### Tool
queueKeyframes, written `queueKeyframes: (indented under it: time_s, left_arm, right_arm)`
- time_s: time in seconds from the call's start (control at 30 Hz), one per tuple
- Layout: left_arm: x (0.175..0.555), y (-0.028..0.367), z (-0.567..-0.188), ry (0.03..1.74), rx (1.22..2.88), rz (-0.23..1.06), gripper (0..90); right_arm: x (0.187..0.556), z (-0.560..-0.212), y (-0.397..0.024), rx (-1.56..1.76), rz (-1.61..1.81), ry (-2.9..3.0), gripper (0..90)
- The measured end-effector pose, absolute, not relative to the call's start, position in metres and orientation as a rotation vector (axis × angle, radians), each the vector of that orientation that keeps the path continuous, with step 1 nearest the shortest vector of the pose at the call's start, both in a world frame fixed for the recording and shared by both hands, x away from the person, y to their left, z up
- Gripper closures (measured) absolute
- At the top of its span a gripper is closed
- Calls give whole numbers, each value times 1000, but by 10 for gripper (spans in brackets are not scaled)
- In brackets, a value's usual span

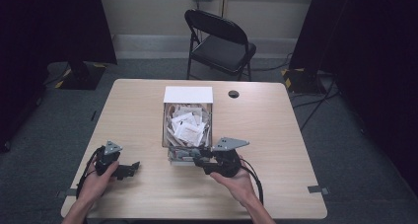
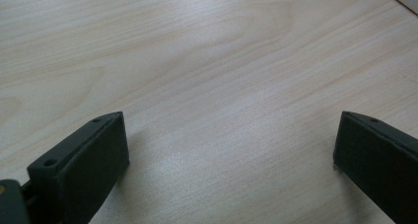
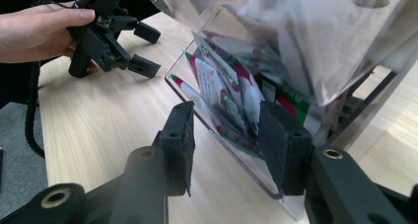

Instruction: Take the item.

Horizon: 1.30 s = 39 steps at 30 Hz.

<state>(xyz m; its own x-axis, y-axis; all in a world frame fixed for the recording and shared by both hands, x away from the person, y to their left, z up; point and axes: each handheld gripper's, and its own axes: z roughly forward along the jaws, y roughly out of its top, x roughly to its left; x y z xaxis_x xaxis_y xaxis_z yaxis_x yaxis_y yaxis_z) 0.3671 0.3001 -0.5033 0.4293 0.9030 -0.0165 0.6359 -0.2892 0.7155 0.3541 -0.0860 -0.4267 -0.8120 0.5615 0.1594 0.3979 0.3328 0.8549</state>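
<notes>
**Q:** Where does the box stand relative to the two claws?

**A:** The clear box of sachets (image 1: 188, 124) sits at mid-desk, its long axis running away from the person. The right claw (image 1: 198, 161) is at its near end; in the right gripper view its jaws stand apart, open, astride the box's transparent near corner (image 3: 231, 135), one jaw outside the wall and one against the packets behind it. Nothing is gripped.

**Q:** And the left claw?

**A:** The left claw (image 1: 132, 168) rests near the desk's (image 1: 138, 115) front-left, well apart from the box, jaws wide open over bare wood (image 2: 212, 86). The right is plainly the nearer.

**Q:** What room is there to move?

**A:** Open desk lies on both sides of the box. The front edge is close behind both hands. The likely hazard is the clear wall itself, which a closing jaw would nudge.
</notes>
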Motion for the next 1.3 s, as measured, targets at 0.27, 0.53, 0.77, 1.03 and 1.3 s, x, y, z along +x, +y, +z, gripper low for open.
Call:
queueKeyframes:
  time_s: [0.27, 0.53, 0.77, 1.03, 1.3]
  left_arm:
    - [367, 300, -503, 1293, 2032, 525, 0]
    - [367, 300, -503, 1293, 2032, 525, 0]
    - [367, 300, -503, 1293, 2032, 525, 0]
    - [367, 300, -503, 1293, 2031, 525, 0]
    - [367, 299, -504, 1298, 2024, 527, 0]
  right_arm:
    - [350, -431, -85, 859, 1466, 2436, 639]
    - [351, -435, -82, 867, 1441, 2433, 686]
    - [353, -437, -84, 900, 1440, 2422, 774]
    - [357, -437, -86, 898, 1458, 2419, 874]
    - [356, -434, -90, 874, 1484, 2412, 885]
